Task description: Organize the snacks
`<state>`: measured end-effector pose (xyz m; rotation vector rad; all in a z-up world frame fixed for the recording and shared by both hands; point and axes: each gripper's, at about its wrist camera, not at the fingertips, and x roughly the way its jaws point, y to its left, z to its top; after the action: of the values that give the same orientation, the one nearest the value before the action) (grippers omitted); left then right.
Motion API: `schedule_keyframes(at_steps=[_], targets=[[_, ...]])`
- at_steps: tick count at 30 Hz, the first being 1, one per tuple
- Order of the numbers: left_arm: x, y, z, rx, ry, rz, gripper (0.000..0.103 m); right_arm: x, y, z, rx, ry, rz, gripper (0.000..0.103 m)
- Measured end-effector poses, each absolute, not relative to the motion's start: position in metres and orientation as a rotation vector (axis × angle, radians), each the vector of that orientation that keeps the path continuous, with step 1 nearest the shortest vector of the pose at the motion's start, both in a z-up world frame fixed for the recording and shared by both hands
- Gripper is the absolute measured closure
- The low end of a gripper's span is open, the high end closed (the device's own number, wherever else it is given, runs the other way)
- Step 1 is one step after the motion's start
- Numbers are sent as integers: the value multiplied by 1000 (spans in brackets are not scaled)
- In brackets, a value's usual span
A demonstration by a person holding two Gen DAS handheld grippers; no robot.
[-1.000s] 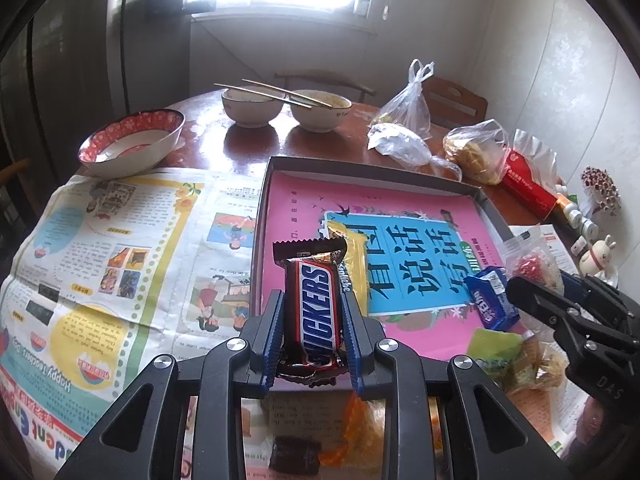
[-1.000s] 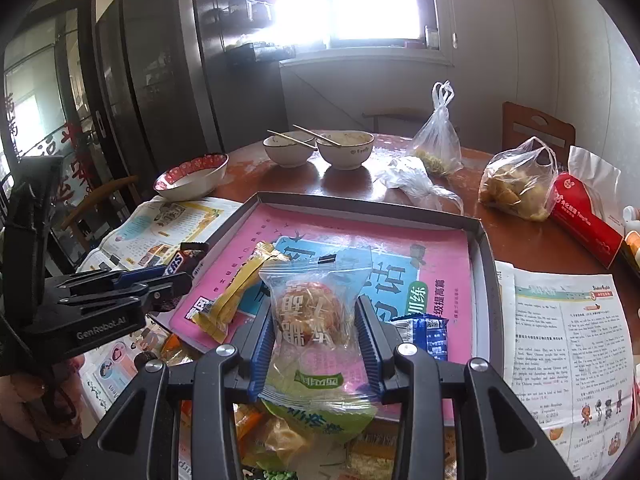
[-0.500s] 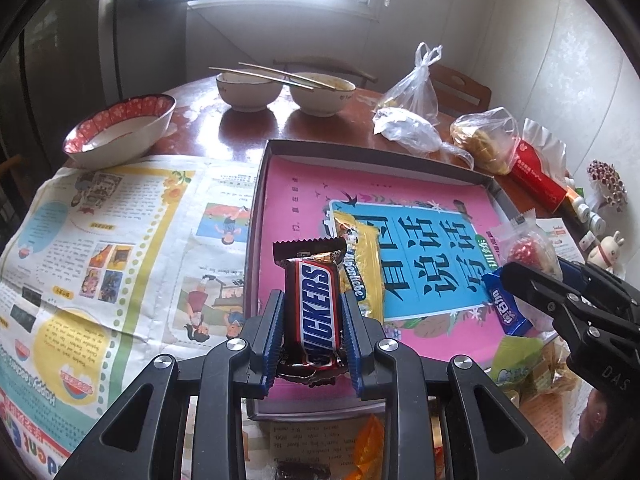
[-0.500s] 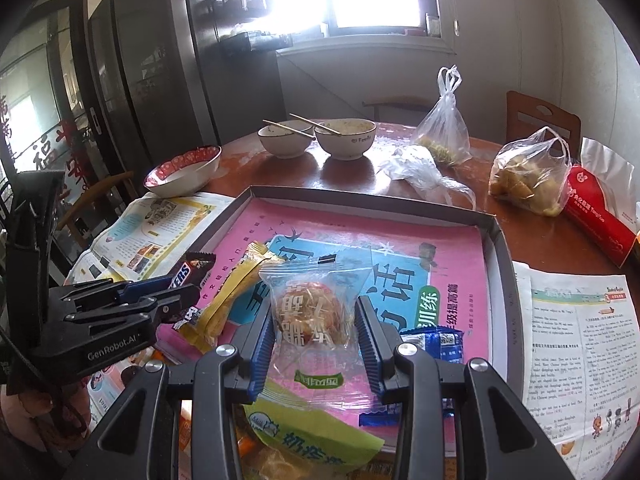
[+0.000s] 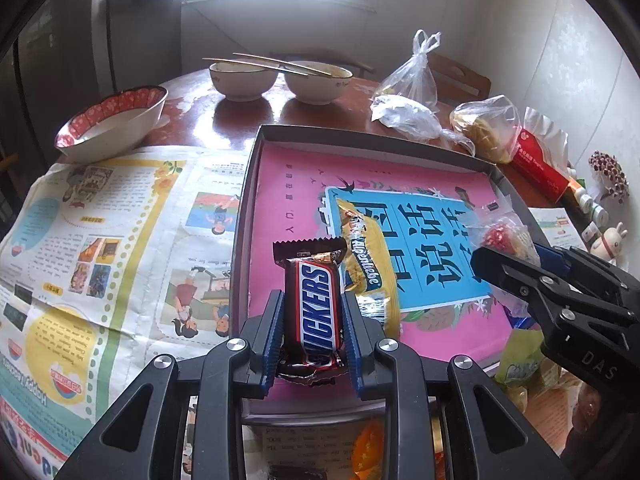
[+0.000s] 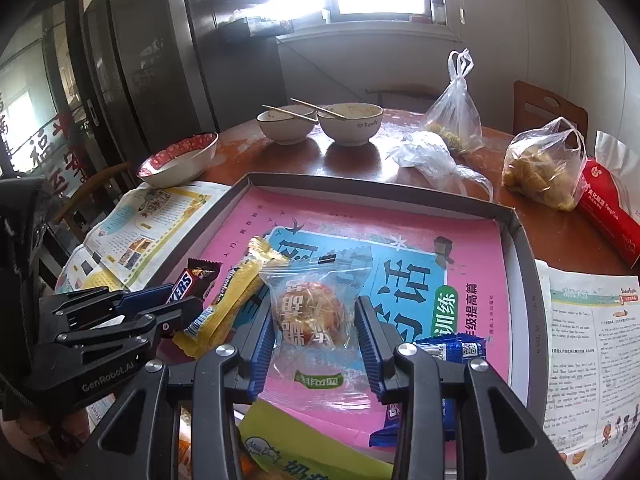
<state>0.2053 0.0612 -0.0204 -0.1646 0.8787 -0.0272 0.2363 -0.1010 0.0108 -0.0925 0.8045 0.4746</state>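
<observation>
Your left gripper (image 5: 313, 314) clenches the Snickers bar (image 5: 316, 304) pointing twelve o'clock over the tray (image 5: 360, 133); your right gripper (image 6: 316, 332) grasps the clear-wrapped pastry (image 6: 310, 312).

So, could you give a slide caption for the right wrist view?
Right gripper holds a clear-wrapped pastry over the tray.

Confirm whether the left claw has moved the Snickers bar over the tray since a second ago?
Yes. The left claw has carried the Snickers bar forward: earlier it was short of the tray's near rim; now it is over the gray tray, beside the yellow wafer packet.
</observation>
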Motion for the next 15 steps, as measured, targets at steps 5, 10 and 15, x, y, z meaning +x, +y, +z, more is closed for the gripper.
schedule_keyframes(at_steps=[5,10,15], targets=[[205,58,-22,-164,884,-34,74,239,-103,5,-96,823,460,63],[205,55,-23,-165,891,-43,74,239,-101,-2,-105,847,464,63],[203,55,-24,-168,892,-46,74,237,-97,-7,-120,858,478,63]])
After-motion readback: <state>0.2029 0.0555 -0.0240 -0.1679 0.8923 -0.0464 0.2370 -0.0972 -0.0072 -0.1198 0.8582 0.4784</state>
